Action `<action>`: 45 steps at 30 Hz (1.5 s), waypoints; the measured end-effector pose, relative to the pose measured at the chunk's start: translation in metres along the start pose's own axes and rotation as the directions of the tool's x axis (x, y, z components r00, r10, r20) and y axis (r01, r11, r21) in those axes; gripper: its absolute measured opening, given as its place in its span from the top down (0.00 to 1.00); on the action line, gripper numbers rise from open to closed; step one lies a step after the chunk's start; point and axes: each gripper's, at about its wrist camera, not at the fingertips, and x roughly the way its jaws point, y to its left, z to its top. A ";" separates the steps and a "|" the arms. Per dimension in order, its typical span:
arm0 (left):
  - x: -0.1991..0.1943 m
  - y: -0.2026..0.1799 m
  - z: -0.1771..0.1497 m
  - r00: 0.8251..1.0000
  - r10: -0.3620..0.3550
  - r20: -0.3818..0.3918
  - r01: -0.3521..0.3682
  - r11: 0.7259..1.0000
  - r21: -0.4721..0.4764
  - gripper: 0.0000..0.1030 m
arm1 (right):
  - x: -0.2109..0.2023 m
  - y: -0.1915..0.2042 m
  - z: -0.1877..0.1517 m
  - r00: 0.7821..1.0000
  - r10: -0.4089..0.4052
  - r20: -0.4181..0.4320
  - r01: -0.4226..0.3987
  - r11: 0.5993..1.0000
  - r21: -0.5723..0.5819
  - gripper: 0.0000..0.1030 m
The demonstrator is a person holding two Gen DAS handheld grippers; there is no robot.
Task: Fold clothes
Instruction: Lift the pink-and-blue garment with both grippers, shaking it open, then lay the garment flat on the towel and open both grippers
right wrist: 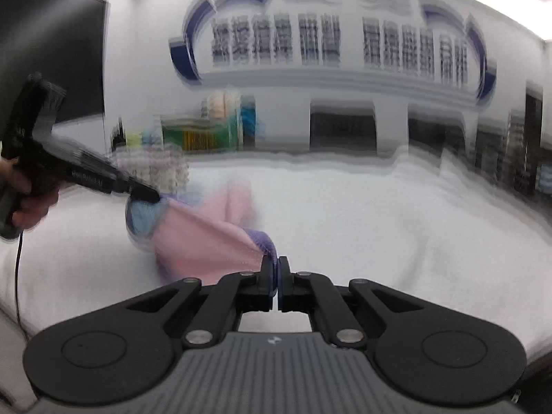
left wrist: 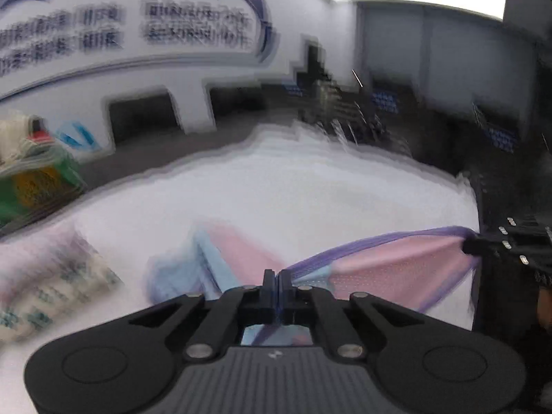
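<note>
Between the two grippers hangs a small pink garment (left wrist: pixel 390 269) with a purple band along its top edge and a pale blue panel at one end — stretched in the air above the white-covered worktop (left wrist: pixel 310 193). The left gripper (left wrist: pixel 277 276) has its fingers (left wrist: pixel 268 281) pressed together on the garment's purple-edged corner, cloth showing in the thin seam between them and again in the window behind them. From there the fabric runs right and far to the right gripper (left wrist: pixel 469 246), whose fingers are closed on the other end of the band.

Seen from the right wrist, the right gripper (right wrist: pixel 276 265) pinches a bunched purple fold between shut fingers (right wrist: pixel 284 269), and the pink cloth (right wrist: pixel 203 238) slopes up and left to the left gripper (right wrist: pixel 153 197), held by a hand (right wrist: pixel 24 203). The blue part sits just under that gripper's tip.

A patterned, pale folded textile (left wrist: pixel 51 283) lies on the worktop at near left — blurred, well apart from the garment. A green crate (left wrist: pixel 31 186) stands at far left. Everything beyond is smeared by motion blur.
</note>
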 end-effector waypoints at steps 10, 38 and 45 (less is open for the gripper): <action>-0.191 -0.084 0.136 0.650 0.316 0.691 -0.251 0.948 -0.197 1.00 | -0.100 0.068 0.223 0.778 -0.003 0.628 0.237 0.927 -0.290 0.99; 0.067 0.099 0.040 0.921 0.387 -0.047 -0.389 0.904 -0.177 0.48 | 0.388 0.002 0.172 0.928 -0.214 -0.304 0.091 0.924 -0.372 0.49; -0.005 0.066 -0.103 0.983 0.172 -0.062 -0.180 0.967 -0.182 0.34 | 0.265 -0.008 0.087 0.931 0.103 -0.350 -0.148 0.984 -0.103 0.45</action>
